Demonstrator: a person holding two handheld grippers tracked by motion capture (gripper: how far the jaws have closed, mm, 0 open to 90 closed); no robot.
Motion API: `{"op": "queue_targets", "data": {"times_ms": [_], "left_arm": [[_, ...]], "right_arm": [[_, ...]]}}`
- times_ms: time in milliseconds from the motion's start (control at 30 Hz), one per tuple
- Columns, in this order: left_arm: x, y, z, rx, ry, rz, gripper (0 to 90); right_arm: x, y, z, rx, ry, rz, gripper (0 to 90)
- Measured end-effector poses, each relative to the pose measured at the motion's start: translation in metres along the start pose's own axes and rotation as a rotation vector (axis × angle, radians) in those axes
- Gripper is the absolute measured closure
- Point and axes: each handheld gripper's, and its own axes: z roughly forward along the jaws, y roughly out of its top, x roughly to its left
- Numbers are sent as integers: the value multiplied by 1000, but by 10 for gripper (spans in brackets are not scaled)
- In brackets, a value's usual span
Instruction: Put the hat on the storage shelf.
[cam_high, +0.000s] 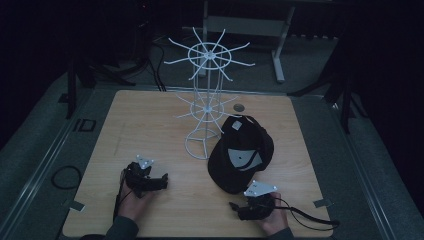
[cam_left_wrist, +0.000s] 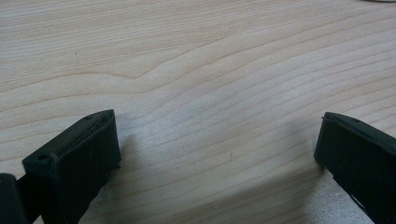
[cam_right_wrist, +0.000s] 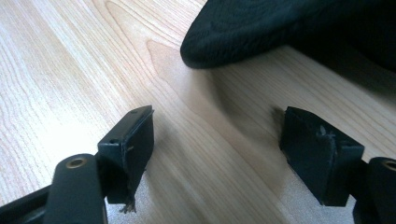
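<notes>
High view: cap (cam_high: 241, 155) lies upside down, brim toward the right gripper (cam_high: 234, 206), whose jaws stand apart, empty.

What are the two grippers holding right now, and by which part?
Nothing: left gripper and right gripper are both open over bare table; the black cap lies untouched.

The left claw (cam_high: 162, 181) is lying low over the counter (cam_high: 150, 115), held by the left hand (cam_high: 131, 200), its jaws standing wide apart with nothing between them. The right claw (cam_high: 234, 206) is sitting low at the near edge in the right hand (cam_high: 272, 217), jaws likewise spread and gripping nothing.
</notes>
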Motion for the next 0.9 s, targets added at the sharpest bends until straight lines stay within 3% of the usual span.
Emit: {"op": "queue_targets", "data": {"times_ms": [467, 900], "left_arm": [[0, 0, 0, -1, -2, 1, 1], [0, 0, 0, 0, -1, 1, 1]], "right_arm": [[1, 0, 0, -5, -7, 8, 257], [0, 1, 1, -8, -4, 49, 258]]}}
